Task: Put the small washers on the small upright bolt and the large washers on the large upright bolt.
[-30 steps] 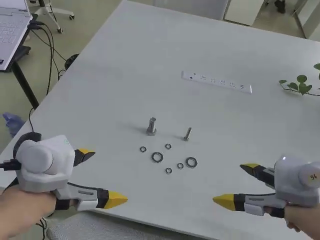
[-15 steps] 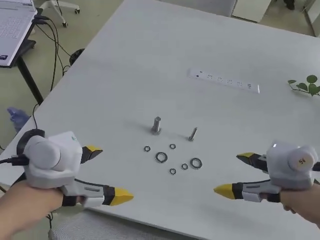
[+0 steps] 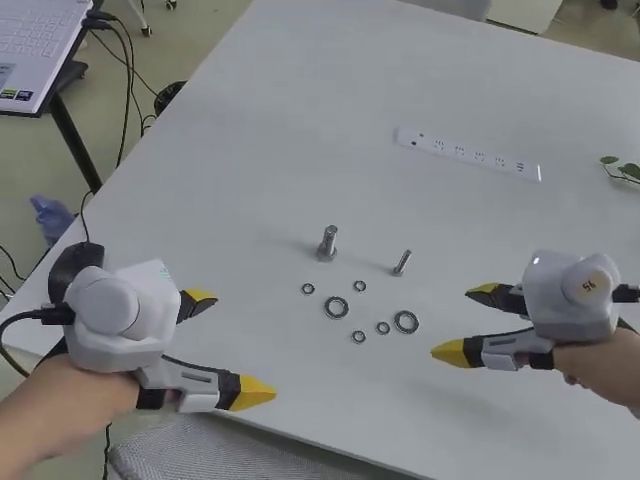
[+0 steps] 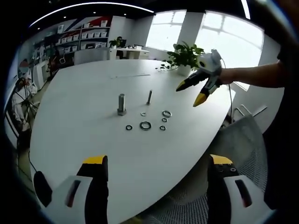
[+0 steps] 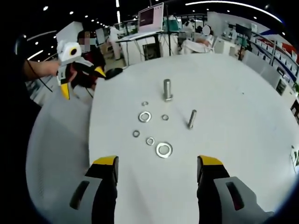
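The left gripper (image 3: pixel 230 345) and right gripper (image 3: pixel 461 321) hover at the desk's (image 3: pixel 250 150) near edge, fingers spread and empty. Loose washers (image 3: pixel 336 307), the smallest barely legible, lie before the large bolt (image 3: pixel 328 243) and small bolt (image 3: pixel 402 263).

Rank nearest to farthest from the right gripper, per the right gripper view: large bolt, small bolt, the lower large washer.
1. large washer: just ahead of the right gripper, roughly midway between its open jaws.
2. small bolt: farther out, off to the right side of the view.
3. large bolt: farthest, upright near the view's centre.
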The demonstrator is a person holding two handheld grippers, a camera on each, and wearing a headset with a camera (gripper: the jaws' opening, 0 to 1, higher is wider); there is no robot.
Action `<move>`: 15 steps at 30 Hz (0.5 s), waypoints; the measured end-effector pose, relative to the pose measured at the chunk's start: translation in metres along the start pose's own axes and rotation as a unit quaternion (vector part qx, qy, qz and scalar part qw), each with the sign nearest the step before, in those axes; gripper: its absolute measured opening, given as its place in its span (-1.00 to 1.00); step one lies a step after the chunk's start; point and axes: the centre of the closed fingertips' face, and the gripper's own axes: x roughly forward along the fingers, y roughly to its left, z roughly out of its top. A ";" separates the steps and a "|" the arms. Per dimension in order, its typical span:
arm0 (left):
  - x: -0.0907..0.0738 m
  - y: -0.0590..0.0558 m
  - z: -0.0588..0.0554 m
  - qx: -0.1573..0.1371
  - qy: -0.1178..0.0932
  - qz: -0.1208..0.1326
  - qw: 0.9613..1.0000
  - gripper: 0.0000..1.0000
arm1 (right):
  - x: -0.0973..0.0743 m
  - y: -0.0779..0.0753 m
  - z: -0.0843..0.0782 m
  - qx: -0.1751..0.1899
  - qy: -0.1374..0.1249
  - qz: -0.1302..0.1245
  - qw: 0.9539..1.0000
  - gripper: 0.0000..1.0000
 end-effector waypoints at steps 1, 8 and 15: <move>0.000 0.000 0.000 0.002 0.000 0.000 1.000 0.75 | 0.002 -0.001 0.001 -0.004 0.003 0.000 1.000 0.40; -0.001 0.003 0.003 0.007 0.000 0.003 1.000 0.75 | 0.013 0.003 0.006 -0.017 0.015 0.014 1.000 0.36; -0.003 0.008 -0.002 0.019 0.007 0.003 1.000 0.74 | 0.021 0.007 0.008 -0.032 0.036 0.025 0.999 0.31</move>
